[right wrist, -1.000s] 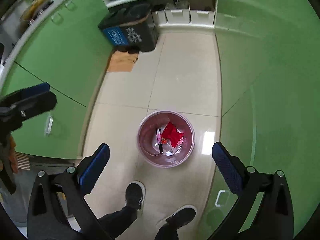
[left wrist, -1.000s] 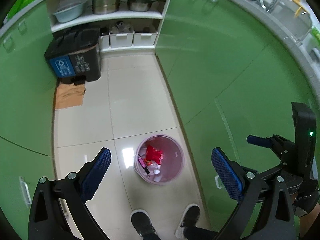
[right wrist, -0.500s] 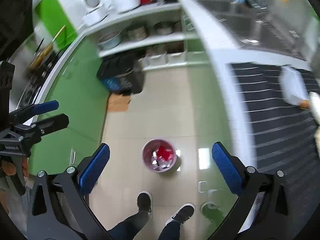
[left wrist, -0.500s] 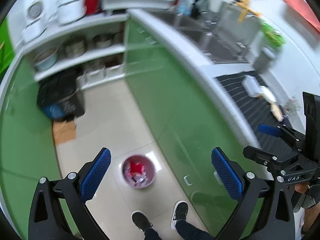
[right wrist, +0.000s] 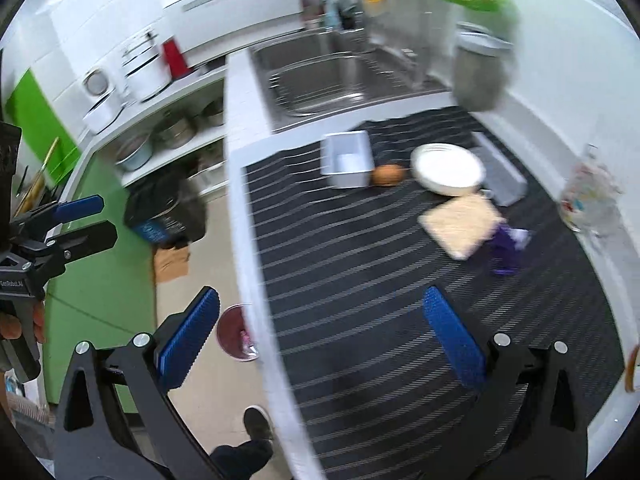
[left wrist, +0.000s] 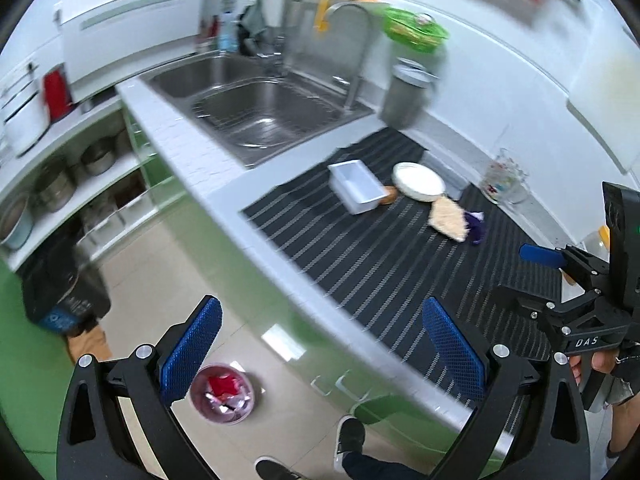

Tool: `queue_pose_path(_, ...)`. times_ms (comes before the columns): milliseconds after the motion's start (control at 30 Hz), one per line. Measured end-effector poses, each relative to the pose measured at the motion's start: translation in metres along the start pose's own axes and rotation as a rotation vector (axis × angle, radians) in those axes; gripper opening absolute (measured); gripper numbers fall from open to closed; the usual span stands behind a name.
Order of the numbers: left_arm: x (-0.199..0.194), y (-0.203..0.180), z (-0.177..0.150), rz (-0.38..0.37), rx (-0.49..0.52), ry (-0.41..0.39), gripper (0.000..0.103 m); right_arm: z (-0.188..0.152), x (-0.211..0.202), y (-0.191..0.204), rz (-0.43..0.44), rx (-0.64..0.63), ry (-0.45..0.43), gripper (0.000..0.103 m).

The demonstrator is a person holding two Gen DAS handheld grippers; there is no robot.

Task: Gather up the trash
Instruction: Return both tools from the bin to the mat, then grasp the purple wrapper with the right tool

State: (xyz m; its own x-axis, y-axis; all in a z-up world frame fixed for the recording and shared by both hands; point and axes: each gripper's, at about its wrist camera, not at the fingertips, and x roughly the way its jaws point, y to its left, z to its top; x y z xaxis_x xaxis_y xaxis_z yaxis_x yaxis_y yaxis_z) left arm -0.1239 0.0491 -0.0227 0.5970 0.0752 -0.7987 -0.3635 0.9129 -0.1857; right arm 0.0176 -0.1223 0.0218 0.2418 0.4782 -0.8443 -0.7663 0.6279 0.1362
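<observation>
The near half of the striped mat (right wrist: pixel 360 320) lies bare, open to approach from the counter edge. Farther in, a white tub (right wrist: pixel 347 158), an orange lump (right wrist: pixel 387 174), a plate (right wrist: pixel 447 168), a beige pad (right wrist: pixel 460 224) and purple scrap (right wrist: pixel 506 246) crowd together. A glass jug (right wrist: pixel 588 196) stands by the wall.

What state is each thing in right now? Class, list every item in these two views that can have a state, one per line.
left tool: open, holding nothing
right tool: open, holding nothing
pink bin: upright on the floor, trash inside
white box: open-topped, on the striped mat
white plate: looks bare
sink: no dishes visible, tap not running
purple wrapper: crumpled, lying on the mat
</observation>
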Motion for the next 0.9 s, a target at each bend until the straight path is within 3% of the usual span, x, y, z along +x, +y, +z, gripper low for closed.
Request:
queue_pose_path(367,0.061,-0.052,0.046,-0.014,0.065,0.047,0.097,-0.001,-0.005,-0.084,-0.069,0.094,0.003,0.1)
queue_pose_path(900,0.172,-0.037,0.117,0.036,0.073,0.125,0.097,0.026,0.047,-0.134,-0.103,0.189,0.052,0.1)
